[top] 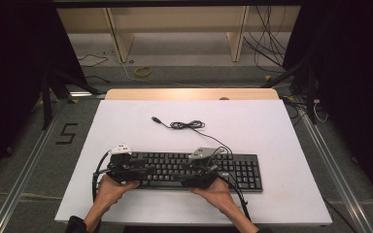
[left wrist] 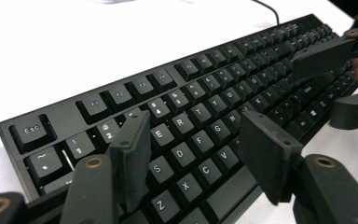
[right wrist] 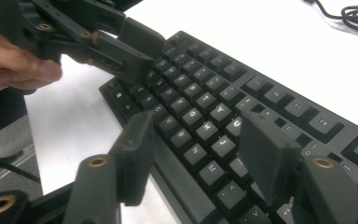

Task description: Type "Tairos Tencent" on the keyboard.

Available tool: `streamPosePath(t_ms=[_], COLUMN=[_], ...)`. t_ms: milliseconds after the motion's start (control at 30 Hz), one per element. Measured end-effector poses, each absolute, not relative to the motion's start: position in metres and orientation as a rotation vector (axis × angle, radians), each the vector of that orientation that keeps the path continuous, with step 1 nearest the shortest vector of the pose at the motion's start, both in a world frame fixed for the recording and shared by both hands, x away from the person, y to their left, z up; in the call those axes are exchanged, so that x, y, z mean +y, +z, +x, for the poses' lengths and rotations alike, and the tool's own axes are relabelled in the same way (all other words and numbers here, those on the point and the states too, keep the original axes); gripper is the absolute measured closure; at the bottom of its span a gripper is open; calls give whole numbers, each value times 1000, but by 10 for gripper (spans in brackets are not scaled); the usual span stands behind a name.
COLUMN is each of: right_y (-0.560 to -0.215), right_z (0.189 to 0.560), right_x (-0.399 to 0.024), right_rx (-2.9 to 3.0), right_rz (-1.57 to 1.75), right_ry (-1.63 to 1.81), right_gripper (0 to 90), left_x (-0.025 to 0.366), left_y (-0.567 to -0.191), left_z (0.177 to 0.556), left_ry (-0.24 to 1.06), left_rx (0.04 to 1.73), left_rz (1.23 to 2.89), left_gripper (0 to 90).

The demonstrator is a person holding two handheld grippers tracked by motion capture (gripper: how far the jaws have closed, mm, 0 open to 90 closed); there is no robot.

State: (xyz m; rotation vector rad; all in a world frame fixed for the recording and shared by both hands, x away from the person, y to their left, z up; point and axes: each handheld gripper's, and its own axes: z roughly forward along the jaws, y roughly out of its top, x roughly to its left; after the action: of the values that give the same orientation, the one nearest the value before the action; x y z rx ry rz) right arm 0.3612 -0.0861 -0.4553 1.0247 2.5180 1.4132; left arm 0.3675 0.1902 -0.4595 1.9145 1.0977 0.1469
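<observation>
High view puts your keyboard at lower centre on the white bench. Your left tongs and right tongs both stand spread over its keys, pinching nothing.

The left hand-held gripper and the right hand-held gripper are both black. Each one has a small grey plate with three corners on top and a black cable hanging from it. Each has two flat, square black pads at the front. The black bars behind the pads are joined with round brass-coloured pins. The person's forearms are bare, and a bit of dark sleeve shows low at the left arm.
</observation>
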Motion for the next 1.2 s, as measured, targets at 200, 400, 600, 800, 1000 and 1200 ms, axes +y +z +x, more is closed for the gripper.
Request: streamPosePath(t_ms=[200, 400, 600, 800, 1000, 1200], right_y=[-457, -459, -461, -465, -467, -468], right_z=[365, 367, 369, 370, 372, 372], right_x=[-81, -79, -76, -72, -70, -69], right_rx=[2527, 2536, 2546, 2562, 2564, 2576], right_rz=[1033, 1030, 1020, 1013, 1014, 1009], right_ry=[1398, 1380, 1373, 1354, 1337, 1320], right_gripper=[571, 665, 749, 814, 859, 891], left_x=[193, 197, 197, 197, 199, 200], left_y=[-457, -457, -458, -458, -460, -459], left_z=[362, 356, 352, 349, 348, 345], left_ry=[161, 171, 175, 171, 171, 174], left_rx=[1098, 1096, 1088, 1087, 1078, 1072], left_rz=[1891, 1867, 1864, 1859, 1866, 1856], left_gripper=[408, 400, 392, 381, 366, 355])
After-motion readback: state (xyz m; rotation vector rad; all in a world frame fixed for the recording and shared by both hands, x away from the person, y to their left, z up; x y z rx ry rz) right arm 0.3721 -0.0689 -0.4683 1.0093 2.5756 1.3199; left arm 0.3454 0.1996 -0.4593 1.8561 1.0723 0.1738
